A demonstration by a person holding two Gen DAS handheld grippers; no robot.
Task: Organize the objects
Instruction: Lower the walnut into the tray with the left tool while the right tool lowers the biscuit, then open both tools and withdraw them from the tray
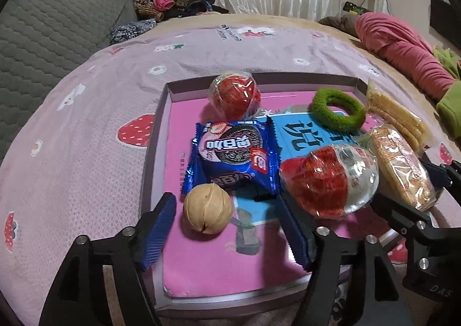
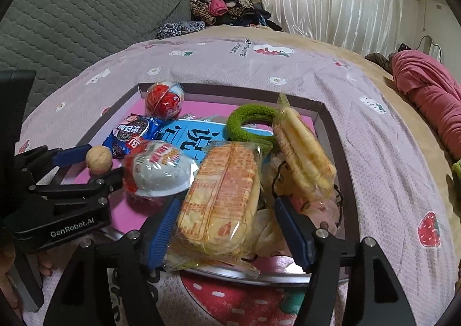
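Left wrist view: the left gripper is open over a flat box on a bed; a walnut sits between its blue fingers, and neither finger touches it. A blue cookie pack lies just behind the walnut; a red ball in clear wrap sits near the far wall of the box. A red and white egg toy lies to the right of the cookie pack; a green hair ring lies behind it.

Right wrist view: the right gripper is open too; a wrapped cake lies between its fingers on the near edge of the box, and I cannot tell if the left finger touches the wrap. A pack of yellow wafers lies just beside the cake on the right, tilted; the hair ring is behind both. The egg toy is to the left of the cake; the walnut sits in the left gripper's gap.
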